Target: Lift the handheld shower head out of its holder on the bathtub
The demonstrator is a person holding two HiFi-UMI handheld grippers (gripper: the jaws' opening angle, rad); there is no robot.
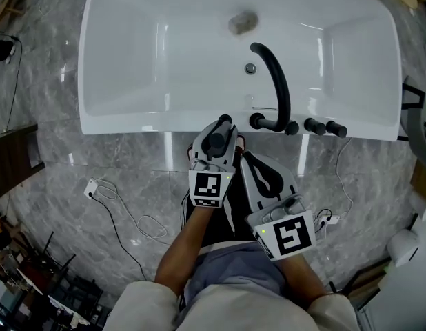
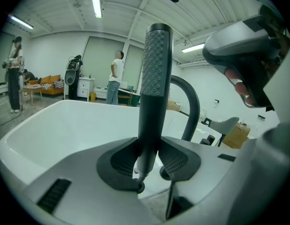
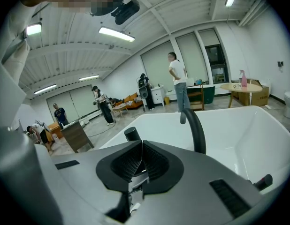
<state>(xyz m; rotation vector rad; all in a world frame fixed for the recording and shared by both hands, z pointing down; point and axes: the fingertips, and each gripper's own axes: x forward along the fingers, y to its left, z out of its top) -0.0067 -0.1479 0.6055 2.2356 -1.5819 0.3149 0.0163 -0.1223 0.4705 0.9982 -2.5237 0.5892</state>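
The dark grey shower head handle (image 2: 154, 78) stands upright between the jaws of my left gripper (image 2: 147, 161), which is shut on it. In the head view that left gripper (image 1: 216, 133) holds the handle (image 1: 215, 142) at the near rim of the white bathtub (image 1: 130, 123), just left of the black curved faucet spout (image 1: 276, 81). Its lower end is hidden, so I cannot tell whether it sits in a holder. My right gripper (image 1: 253, 167) hangs lower right, over the floor. Its pads (image 3: 152, 161) meet with nothing between them.
Black knobs (image 1: 313, 125) line the tub rim right of the spout, and a drain (image 1: 250, 68) lies in the basin. Cables and a white adapter (image 1: 92, 188) lie on the marble floor. Dark furniture (image 1: 13, 161) stands at the left. People (image 3: 178, 78) stand far behind the tub.
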